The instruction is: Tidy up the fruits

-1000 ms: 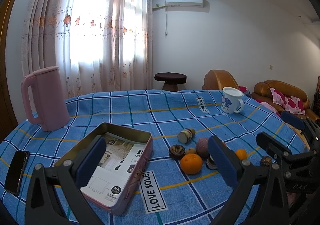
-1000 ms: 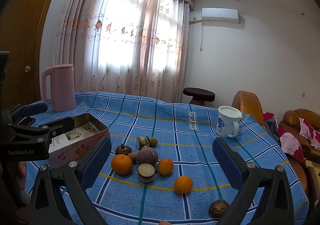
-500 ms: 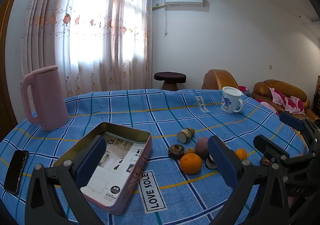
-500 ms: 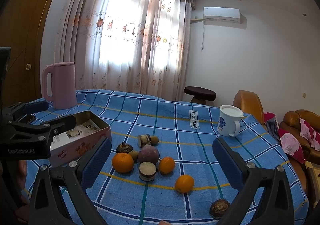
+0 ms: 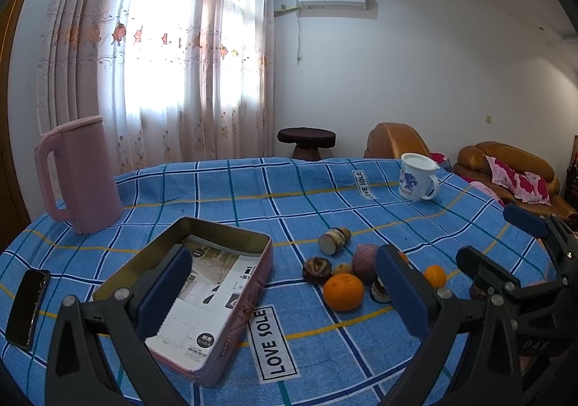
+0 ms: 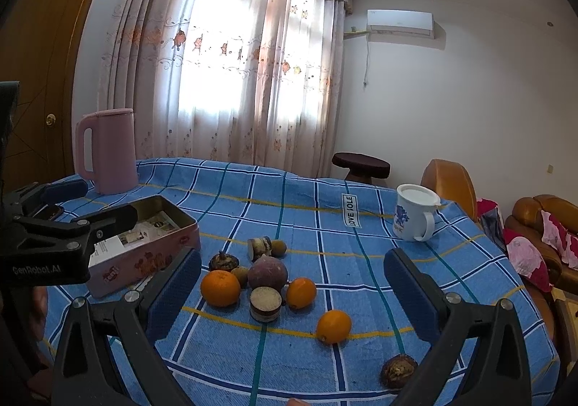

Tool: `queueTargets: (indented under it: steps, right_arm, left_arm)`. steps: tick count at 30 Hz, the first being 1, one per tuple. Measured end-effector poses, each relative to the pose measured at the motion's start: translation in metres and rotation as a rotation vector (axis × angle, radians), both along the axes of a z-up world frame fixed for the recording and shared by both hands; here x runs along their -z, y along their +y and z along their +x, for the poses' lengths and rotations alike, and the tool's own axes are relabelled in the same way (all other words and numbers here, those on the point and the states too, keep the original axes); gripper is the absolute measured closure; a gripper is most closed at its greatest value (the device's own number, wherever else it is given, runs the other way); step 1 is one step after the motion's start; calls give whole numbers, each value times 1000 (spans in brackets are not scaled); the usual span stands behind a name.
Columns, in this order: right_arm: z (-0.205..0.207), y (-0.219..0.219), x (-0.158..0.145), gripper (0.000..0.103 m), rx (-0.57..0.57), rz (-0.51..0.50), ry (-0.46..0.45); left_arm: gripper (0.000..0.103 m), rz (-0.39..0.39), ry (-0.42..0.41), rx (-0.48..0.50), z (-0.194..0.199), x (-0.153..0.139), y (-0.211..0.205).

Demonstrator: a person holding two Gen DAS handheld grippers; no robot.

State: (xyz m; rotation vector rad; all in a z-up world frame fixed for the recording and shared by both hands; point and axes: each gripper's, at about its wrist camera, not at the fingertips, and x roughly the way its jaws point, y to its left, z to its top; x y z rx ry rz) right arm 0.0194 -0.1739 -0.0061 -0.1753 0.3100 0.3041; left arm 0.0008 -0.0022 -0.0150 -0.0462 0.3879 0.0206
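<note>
I held both grippers spread wide and empty above the near edge of the table [image 6: 361,218]; the left gripper [image 5: 285,292] hung over the open tin [image 5: 216,236], the right gripper [image 6: 292,297] over the fruits [image 6: 267,272]. The fruits lay clustered mid-table beside the tin; one orange [image 6: 334,326] and a dark fruit [image 6: 398,370] sat nearer the front edge.

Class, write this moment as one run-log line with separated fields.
stage: approach | left gripper: open, empty | right gripper: open, empty | fruits: on tablecloth, none in tin | kettle: upright
</note>
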Motion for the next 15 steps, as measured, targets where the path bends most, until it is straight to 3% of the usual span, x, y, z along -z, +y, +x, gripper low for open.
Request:
queueTargets:
  steps: [15]
  right_arm:
    - [3,-12,9,1,23,5,15]
  left_arm:
    - [0,0,29,20,6,7,-8]
